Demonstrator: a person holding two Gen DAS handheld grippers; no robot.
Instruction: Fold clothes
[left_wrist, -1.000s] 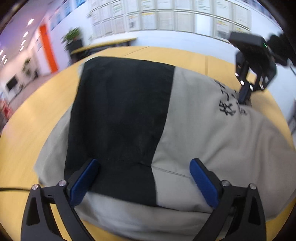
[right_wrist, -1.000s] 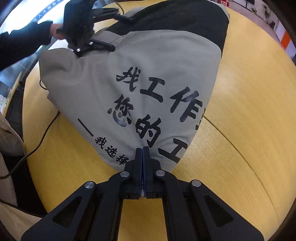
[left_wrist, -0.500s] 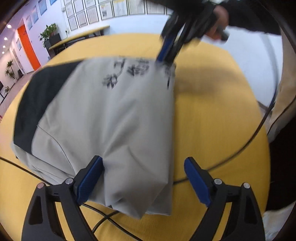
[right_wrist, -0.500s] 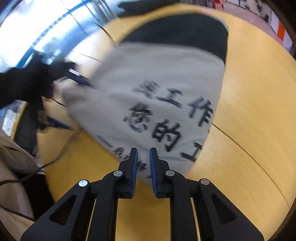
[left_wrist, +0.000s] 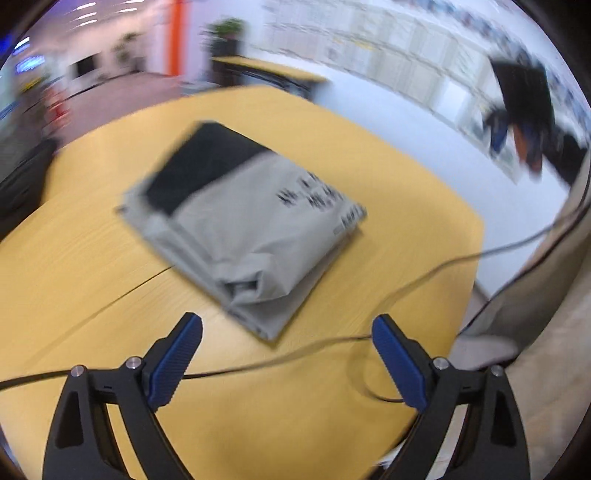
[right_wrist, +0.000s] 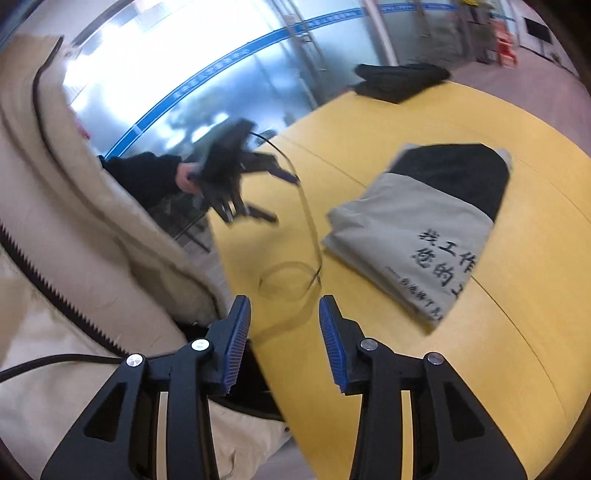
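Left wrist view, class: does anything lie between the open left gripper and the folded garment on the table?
Only a thin black cable crosses the yellow table between the left gripper and the folded grey-and-black garment. Nothing else stands between them.

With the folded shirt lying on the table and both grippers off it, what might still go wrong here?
The cable loops on the table beside the folded shirt; a moving gripper might drag it into the fold. The shirt's near corner looks bunched and may spring open. The right gripper, jaws opening and empty, hangs over the table edge.
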